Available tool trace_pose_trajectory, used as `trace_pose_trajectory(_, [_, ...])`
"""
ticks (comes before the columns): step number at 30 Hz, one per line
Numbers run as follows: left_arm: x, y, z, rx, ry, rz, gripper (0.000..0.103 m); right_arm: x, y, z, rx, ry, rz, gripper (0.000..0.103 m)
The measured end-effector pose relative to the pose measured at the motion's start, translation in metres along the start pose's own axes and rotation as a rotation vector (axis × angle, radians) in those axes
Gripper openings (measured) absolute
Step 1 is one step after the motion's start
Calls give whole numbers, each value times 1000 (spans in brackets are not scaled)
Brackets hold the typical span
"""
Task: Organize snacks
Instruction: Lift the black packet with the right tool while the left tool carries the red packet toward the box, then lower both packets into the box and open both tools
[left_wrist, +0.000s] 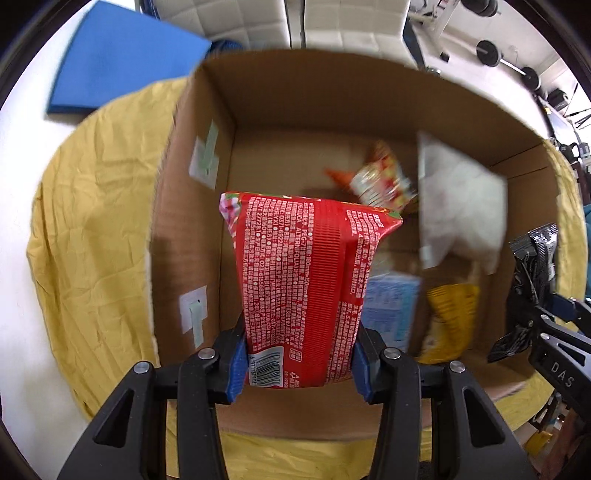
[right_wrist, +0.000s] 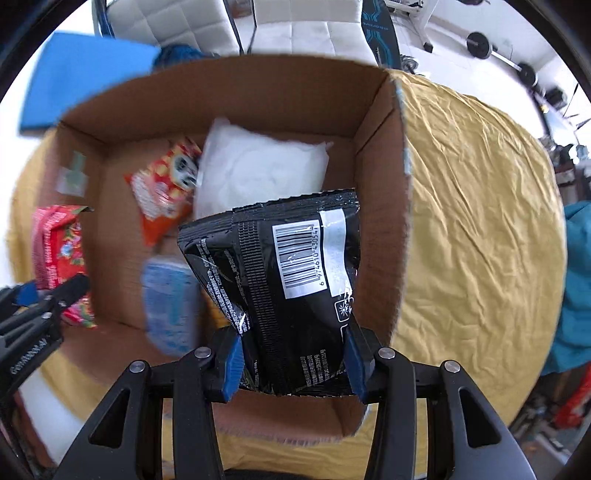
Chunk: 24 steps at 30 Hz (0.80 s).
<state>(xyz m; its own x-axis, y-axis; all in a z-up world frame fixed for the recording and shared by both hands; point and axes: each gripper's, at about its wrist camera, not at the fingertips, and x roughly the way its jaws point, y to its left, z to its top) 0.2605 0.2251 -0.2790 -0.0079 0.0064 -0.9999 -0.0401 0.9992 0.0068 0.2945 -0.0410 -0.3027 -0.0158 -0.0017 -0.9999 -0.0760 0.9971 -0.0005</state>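
Matt corrugated cardboard box (right_wrist: 376, 155); glossy black packet (right_wrist: 288, 288); creased yellow cloth (right_wrist: 480, 206).

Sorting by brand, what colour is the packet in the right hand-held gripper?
Black packet with white barcode; clearest in the right wrist view.

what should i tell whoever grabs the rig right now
Left gripper shut on a red packet, held over the left side of the cardboard box.
Right gripper shut on a black packet, over the box's right side.
Done: white bag, orange-red packet, blue packet and yellow packet already inside.
Left: drop both held packets in.
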Motion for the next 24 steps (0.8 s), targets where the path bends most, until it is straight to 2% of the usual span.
trace_pose_trajectory(6, [32, 1, -6, 24, 62, 5, 43, 46, 31, -5, -84, 44, -183, 48])
trace_pose_trajectory(9, [43, 3, -7, 26, 87, -1, 43, 66, 40, -10, -107, 81, -225, 48])
trace_pose_trajectory(12, [52, 7, -7, 19, 109, -14, 43, 79, 42, -14, -95, 110, -195, 48])
trace_pose_trajectory(17, [70, 10, -7, 20, 162, -22, 43, 84, 37, -9, -47, 161, -47, 48])
trace_pose_trajectory(21, [84, 12, -1, 27, 195, -11, 43, 86, 28, -5, -19, 186, -3, 49])
trace_pose_trajectory(24, [91, 15, 2, 14, 213, -37, 45, 86, 22, -3, -21, 193, 10, 50])
